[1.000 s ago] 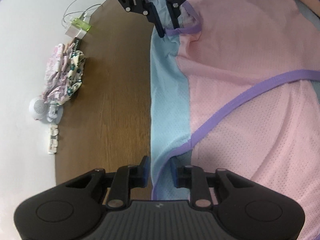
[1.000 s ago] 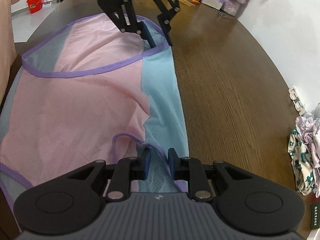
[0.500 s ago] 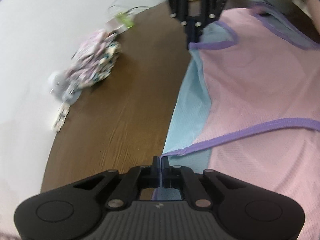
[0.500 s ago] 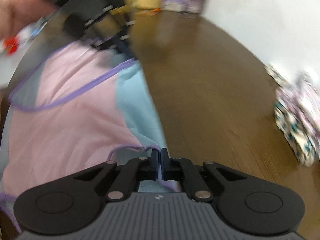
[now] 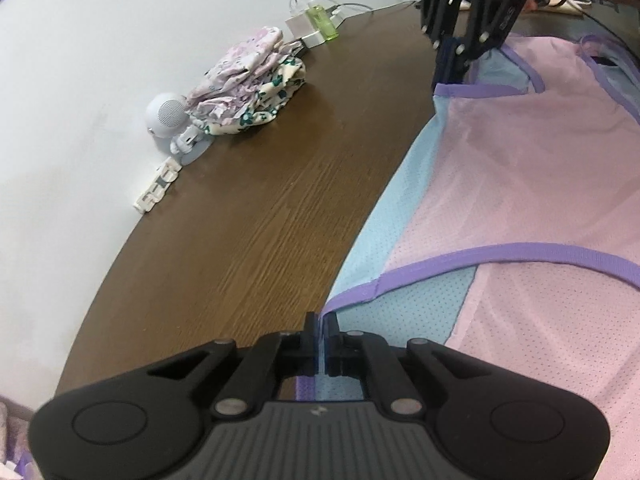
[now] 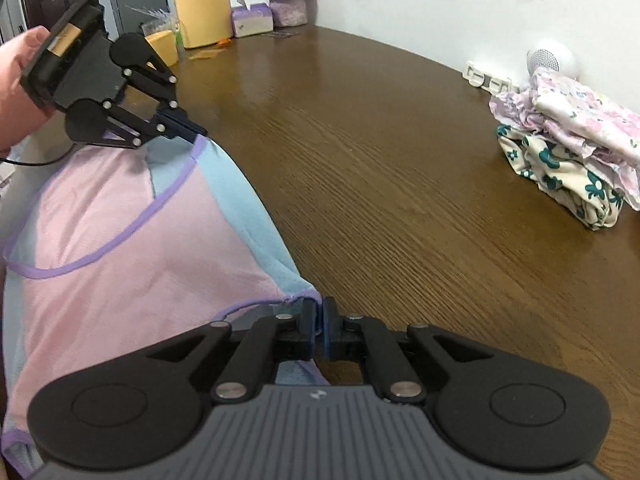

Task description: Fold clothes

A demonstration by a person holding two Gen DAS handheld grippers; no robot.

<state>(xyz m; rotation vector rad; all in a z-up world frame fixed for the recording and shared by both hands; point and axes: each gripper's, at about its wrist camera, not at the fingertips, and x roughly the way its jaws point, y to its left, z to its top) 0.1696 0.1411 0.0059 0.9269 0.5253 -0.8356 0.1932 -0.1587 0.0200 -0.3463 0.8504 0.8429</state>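
**Both grippers pinching one side edge of a mesh garment on a wooden table**

Left wrist view. The left gripper (image 5: 322, 334), at the bottom centre of the frame, has its jaws drawn narrow on the purple-trimmed corner of the pink and blue mesh garment (image 5: 532, 184), with the fabric edge pinched between the pads. The garment fills the right half of the frame, its light blue side panel running along the brown wooden table (image 5: 256, 216). At the upper right, the right gripper (image 5: 450, 74) clamps the far corner of the same blue edge. In the upper left of the frame, a pile of floral clothes (image 5: 248, 88) lies against the wall, just beside a small white speaker (image 5: 168, 118); a white charger block with cables (image 5: 306, 28) sits behind the pile.

Right wrist view. The right gripper (image 6: 320, 320), at the bottom centre, is closed narrow on a garment corner. The left gripper (image 6: 192, 130), at the upper left and held by a hand (image 6: 18, 76), grips the opposite corner. The garment (image 6: 132, 248) occupies the left of the frame. The floral clothes (image 6: 568, 148) lie at the right edge, well apart from the garment.
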